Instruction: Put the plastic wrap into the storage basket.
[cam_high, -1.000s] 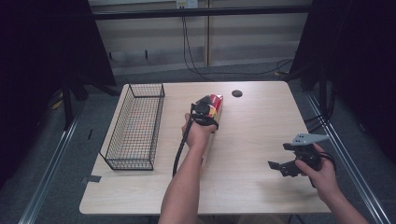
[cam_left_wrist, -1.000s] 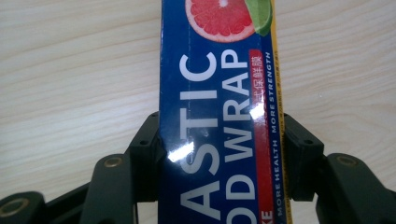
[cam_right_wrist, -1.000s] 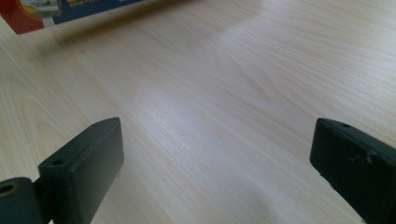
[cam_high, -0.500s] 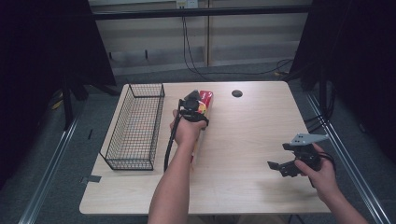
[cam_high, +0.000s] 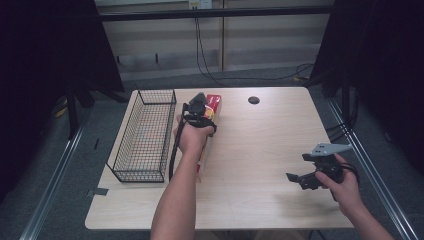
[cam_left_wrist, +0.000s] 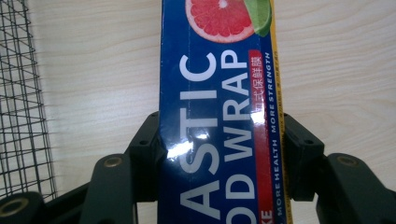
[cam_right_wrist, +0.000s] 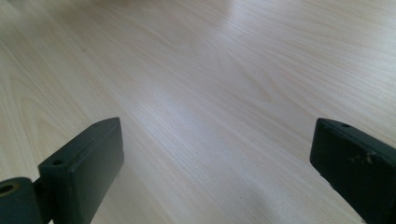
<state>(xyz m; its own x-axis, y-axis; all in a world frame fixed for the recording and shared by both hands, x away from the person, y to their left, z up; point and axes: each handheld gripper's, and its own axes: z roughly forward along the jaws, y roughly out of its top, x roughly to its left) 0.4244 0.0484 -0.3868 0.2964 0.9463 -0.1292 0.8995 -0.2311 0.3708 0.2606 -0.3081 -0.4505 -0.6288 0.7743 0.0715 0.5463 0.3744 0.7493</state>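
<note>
Since the earlier frames, the left claw (cam_high: 200, 107) has carried the long blue cardboard box of plastic food wrap (cam_left_wrist: 219, 116) toward the black wire basket (cam_high: 145, 135), and it is now closer to the basket's right wall than before. The right claw (cam_high: 305, 177) has not changed its place.

The basket stands at the left side of the pale wooden counter (cam_high: 260, 145). Just right of the basket, the left claw is clenched on the box, one jaw on each long side, so the box cannot turn while it travels; the box appears lifted over the counter. I judge the box is going into the basket. Far right of the basket, the right claw hangs released over bare wood, waiting.
</note>
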